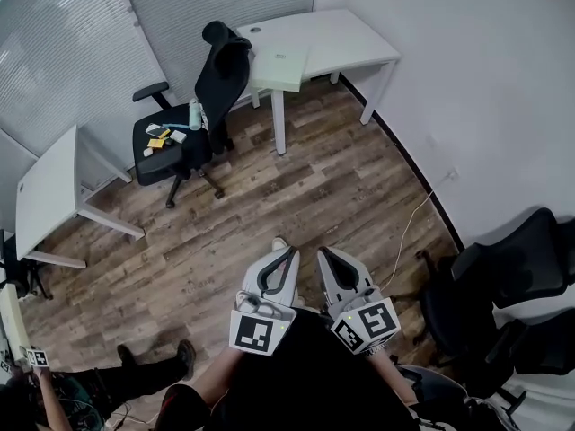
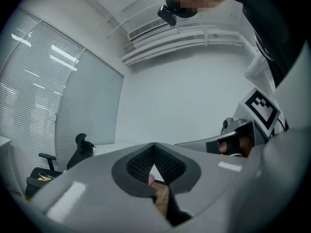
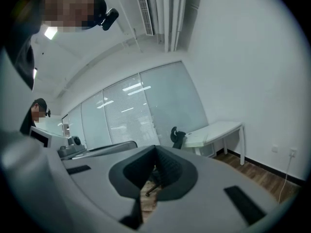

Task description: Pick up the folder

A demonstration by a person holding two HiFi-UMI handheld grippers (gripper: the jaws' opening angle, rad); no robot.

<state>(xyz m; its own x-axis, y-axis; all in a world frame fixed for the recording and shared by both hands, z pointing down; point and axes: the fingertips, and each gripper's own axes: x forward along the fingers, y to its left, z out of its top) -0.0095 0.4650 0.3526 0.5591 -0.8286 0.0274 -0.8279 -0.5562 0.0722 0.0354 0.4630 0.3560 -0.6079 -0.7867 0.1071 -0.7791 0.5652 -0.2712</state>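
The folder (image 1: 279,66) is a pale, flat rectangle on the near corner of the white desk (image 1: 346,39) at the far side of the room; in the right gripper view it shows small as the folder (image 3: 197,140) on that desk. My left gripper (image 1: 287,253) and right gripper (image 1: 324,253) are held side by side close to my body, far from the desk, over the wooden floor. Both point roughly level toward the room. Each has its jaws shut tip to tip with nothing between them, as seen on the left gripper (image 2: 154,145) and right gripper (image 3: 155,149).
A black office chair (image 1: 216,79) with small yellow and white items on its seat (image 1: 162,140) stands beside the desk. A second white desk (image 1: 49,187) is at the left. More black chairs (image 1: 512,277) crowd the right wall. Another person (image 1: 135,380) stands low left. A cable (image 1: 409,227) crosses the floor.
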